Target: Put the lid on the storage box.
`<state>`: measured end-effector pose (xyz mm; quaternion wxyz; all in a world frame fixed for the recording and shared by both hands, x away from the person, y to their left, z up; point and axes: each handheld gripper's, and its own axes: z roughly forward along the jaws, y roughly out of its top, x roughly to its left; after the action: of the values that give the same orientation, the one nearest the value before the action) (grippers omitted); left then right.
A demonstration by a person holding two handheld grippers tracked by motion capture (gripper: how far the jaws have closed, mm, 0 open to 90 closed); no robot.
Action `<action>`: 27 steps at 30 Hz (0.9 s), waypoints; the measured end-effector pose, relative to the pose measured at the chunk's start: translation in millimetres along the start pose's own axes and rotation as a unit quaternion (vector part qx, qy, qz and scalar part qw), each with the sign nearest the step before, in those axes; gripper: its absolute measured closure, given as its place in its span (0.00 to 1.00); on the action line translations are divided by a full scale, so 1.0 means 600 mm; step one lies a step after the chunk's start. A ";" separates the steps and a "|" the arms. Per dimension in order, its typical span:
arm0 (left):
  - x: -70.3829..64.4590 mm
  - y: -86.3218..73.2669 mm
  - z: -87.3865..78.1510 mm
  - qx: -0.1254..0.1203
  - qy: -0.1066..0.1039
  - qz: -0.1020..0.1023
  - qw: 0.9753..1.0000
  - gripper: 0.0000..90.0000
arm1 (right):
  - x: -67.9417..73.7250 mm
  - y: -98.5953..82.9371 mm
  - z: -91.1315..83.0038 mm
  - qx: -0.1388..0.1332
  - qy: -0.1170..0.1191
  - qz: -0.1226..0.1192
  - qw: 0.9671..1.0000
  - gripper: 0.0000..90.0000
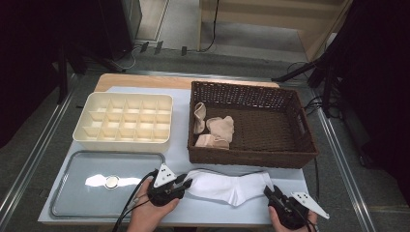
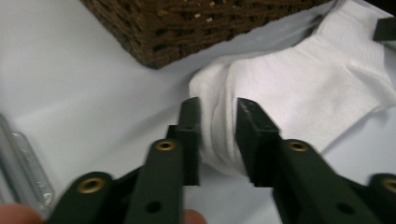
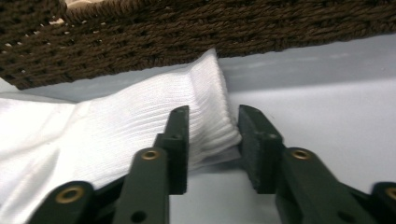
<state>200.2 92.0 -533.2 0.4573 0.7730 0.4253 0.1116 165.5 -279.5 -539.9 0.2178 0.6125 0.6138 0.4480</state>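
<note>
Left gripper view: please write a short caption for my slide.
Left gripper closing around one end of a white sock beside a brown basket.

Overhead light – glare on tray [image 1: 72, 188]; dark surroundings, claws blurred.

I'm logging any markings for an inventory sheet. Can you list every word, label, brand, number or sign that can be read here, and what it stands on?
None: no readable text.
White sock: plain knit.
Wicker basket: no tag in sight.
Cream divider tray: unmarked.
Grey metal tray: a round pale spot that may be light glare, no lettering.
Left gripper and right gripper: black jaws with brass rivets, no print.
</note>
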 end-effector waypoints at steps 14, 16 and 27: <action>-0.023 -0.005 -0.015 -0.013 -0.052 -0.019 0.998 0.97 | -0.033 0.016 -0.025 -0.001 0.010 0.019 1.000 0.94; -0.026 -0.006 -0.011 -0.010 -0.051 -0.016 0.999 0.97 | -0.040 0.017 -0.031 -0.006 0.006 0.015 1.000 0.94; -0.014 0.005 -0.029 -0.053 -0.011 -0.020 0.998 0.67 | -0.041 0.010 -0.028 -0.018 -0.007 0.011 1.000 0.70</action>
<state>186.8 95.5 -519.0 0.5048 0.7403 0.4285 0.1163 159.1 -308.4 -533.3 0.2284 0.6181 0.5972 0.4574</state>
